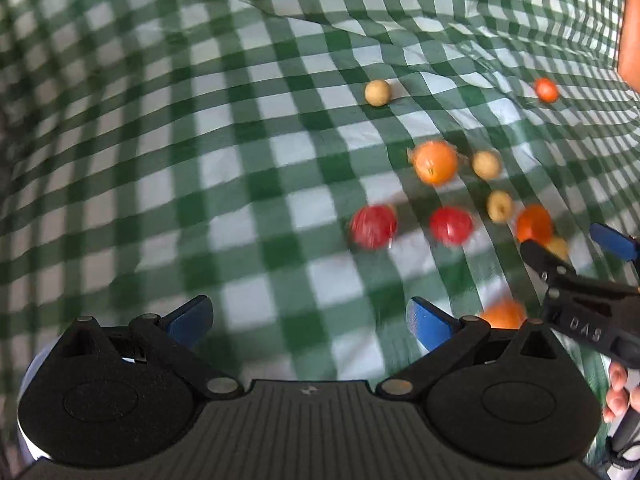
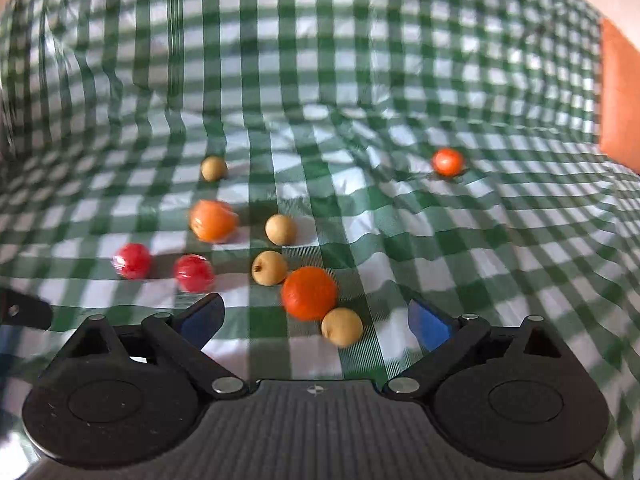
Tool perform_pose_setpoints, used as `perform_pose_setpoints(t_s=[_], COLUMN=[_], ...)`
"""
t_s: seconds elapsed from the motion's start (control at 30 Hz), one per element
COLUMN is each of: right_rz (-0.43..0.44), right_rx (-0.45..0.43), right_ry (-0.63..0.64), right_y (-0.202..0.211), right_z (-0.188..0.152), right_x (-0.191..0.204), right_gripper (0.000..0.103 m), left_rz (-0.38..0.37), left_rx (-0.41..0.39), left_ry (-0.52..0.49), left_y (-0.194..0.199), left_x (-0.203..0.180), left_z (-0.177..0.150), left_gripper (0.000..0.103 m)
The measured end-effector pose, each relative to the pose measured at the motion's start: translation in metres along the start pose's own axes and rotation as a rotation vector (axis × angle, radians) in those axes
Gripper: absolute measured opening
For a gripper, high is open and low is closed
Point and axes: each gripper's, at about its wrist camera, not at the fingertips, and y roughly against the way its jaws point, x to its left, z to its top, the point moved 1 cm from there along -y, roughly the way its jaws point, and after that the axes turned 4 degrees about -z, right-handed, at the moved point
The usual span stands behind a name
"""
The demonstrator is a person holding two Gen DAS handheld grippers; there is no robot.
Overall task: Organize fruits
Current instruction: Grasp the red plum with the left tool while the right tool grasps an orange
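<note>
Fruits lie loose on a green-and-white checked cloth (image 1: 248, 168). Two red fruits (image 1: 373, 226) (image 1: 451, 225) sit side by side, with several round tan ones (image 1: 377, 92) and wrapped oranges (image 1: 435, 161) around them. My left gripper (image 1: 310, 324) hangs open over bare cloth, and an orange (image 1: 504, 314) shows just past its right finger. My right gripper (image 2: 316, 322) is open too. An orange (image 2: 309, 293) and a tan fruit (image 2: 342, 327) lie in front of it between its blue pads, and neither pad touches them. In the left wrist view the right gripper (image 1: 576, 246) comes in from the right.
The cloth is creased and rises into a fold at the back (image 2: 320, 60). A small orange-red fruit (image 2: 448, 162) lies apart at the far right. An orange-brown surface (image 2: 620, 92) borders the cloth on the right. A person's fingers (image 1: 618, 392) hold the right gripper's handle.
</note>
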Motion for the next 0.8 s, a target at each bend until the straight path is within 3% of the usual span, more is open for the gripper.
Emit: perform_pose_setpoints(t_s=[0.13,0.23,0.27,0.3,0.33,0.37,0.43,0.53,0.67,0.8], right_rz=[-0.001,0.02,0.038,0.062,0.082,0.08,0.076,0.032,0.005,0.027], right_rx=[0.055,0.059,0.052,0.053,0.054,0.054,0.042,0.037,-0.021,-0.092], right_ry=[0.034,0.064,0.061,0.049,0.032,0.022,0.029,0.003,-0.038,-0.056], right_y=[-0.038,-0.045,-0.045,-0.045,-0.045,-0.042,-0.04,-0.034,0.004,0.05], right_z=[0.002,-0.002,-0.002,-0.002,-0.002,-0.002,-0.002,0.001,0.008,0.022], right_x=[-0.003,0.002,0.002,0.0,-0.002,-0.004,-0.002,-0.007,-0.011,-0.012], right_gripper=[0.094,0.09,0.082,0.064,0.055,0.051,0.037,0.037,0.037,0.037], left_rz=[0.001,-0.013,-0.038,-0.051,-0.065,-0.062,-0.056,-0.049,-0.047,-0.014], left_rx=[0.035,0.045,0.021,0.002,-0.004,-0.011,-0.033,-0.041,-0.053,-0.019], left_ry=[-0.025,-0.051,-0.055,-0.057,-0.058,-0.053,-0.048,-0.034,0.026,0.057], left_y=[-0.036,-0.051,-0.049,-0.047,-0.044,-0.042,-0.038,-0.026,0.006,0.049], left_x=[-0.008,-0.012,-0.013,-0.014,-0.014,-0.015,-0.015,-0.012,-0.004,0.004], left_z=[0.026,0.036,0.038,0.039,0.039,0.038,0.036,0.03,0.02,0.002], left_gripper=[0.103,0.102,0.091,0.064,0.049,0.034,0.034,0.034,0.034,0.034])
